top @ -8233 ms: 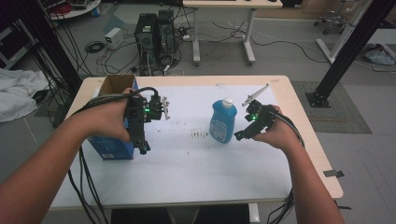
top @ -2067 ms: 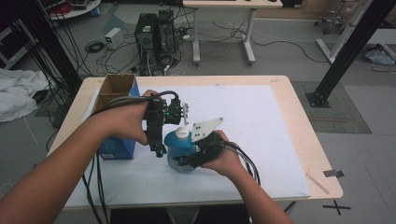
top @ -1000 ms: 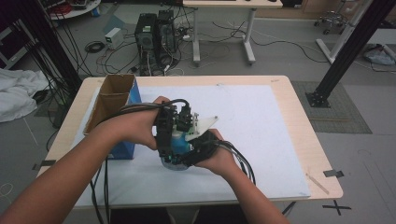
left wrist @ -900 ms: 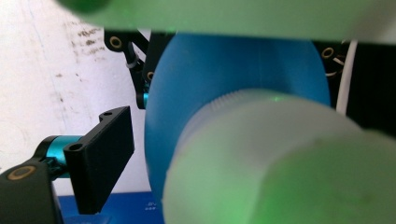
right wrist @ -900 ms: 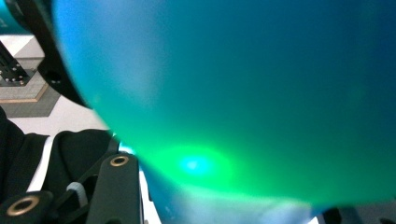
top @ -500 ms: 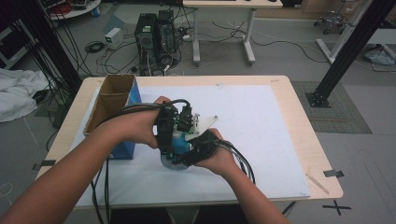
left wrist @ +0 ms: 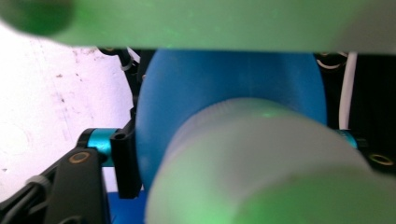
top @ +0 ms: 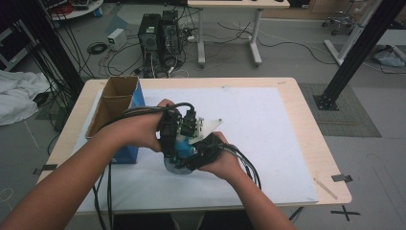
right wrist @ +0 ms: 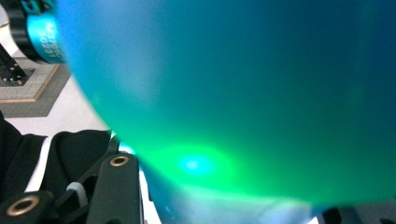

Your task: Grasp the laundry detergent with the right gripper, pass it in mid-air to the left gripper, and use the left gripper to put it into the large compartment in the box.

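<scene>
Near the table's [top: 306, 139] middle, just right of the open cardboard box [top: 116, 98], both grippers meet on the blue bottle [top: 178, 149]. The right gripper [top: 200, 152] clamps its body; the left gripper [top: 171, 139], jaws just closing, straddles the white cap [left wrist: 266, 163], contact unclear. Bottle gripped; cap work judged pending. Its long axis appears roughly upright, cap toward the left gripper.

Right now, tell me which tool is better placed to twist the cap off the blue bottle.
Left. The left tool sits over the blue bottle at its white cap, and its jaws have just been closing around it. The right tool is shut on the bottle's body, so it probably serves best as the brace.
</scene>
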Demonstrator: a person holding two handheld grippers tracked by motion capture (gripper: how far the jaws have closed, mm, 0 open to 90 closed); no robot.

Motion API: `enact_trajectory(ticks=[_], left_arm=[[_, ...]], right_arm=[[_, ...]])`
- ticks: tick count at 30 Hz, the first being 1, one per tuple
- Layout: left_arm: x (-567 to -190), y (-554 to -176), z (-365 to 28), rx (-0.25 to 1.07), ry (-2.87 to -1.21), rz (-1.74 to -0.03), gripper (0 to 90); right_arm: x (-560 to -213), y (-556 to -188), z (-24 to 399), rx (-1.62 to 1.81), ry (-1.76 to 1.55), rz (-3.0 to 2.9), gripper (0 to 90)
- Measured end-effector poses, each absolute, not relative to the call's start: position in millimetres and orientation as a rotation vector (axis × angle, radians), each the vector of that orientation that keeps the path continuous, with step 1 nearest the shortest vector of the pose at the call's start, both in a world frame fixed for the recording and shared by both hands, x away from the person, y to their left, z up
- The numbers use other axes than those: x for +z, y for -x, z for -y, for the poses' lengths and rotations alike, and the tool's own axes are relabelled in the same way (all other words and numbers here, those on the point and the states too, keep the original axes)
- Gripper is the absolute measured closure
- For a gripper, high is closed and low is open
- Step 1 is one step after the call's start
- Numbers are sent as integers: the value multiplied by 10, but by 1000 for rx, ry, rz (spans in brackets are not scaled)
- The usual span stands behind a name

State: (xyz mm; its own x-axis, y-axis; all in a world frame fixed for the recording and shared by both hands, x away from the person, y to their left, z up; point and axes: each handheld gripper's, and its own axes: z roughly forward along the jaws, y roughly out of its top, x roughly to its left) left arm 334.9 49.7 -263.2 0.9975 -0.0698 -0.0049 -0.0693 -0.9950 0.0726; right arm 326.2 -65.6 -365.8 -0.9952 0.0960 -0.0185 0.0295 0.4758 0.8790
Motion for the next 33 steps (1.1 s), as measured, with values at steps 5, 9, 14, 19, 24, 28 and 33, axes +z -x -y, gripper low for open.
enact_trajectory(ticks=[5,9,14,19,24,28,33], left_arm=[[-2635,-3350,-494,-17,-3072,113,347],[-2639,-3356,-499,-25,-3069,104,361],[-2643,-3355,-511,-34,-3056,79,388],[-2643,-3358,-507,-16,-3077,111,398],[-2642,-3349,-523,-20,-3072,116,407],[-2637,-3357,-533,-36,-3055,104,410],[-2581,-3366,-535,-39,-3049,116,410]], right_arm=[[-3656,-3262,654,1571,-111,-2642,465],[-3658,-3260,648,1571,-110,-2643,465],[-3664,-3263,637,1571,-97,-2634,466],[-3665,-3258,634,1569,-111,-2645,466],[-3665,-3260,630,1571,-84,-2648,464],[-3662,-3262,628,1576,-80,-2652,458],[-3635,-3256,646,1610,-75,-2642,438]])
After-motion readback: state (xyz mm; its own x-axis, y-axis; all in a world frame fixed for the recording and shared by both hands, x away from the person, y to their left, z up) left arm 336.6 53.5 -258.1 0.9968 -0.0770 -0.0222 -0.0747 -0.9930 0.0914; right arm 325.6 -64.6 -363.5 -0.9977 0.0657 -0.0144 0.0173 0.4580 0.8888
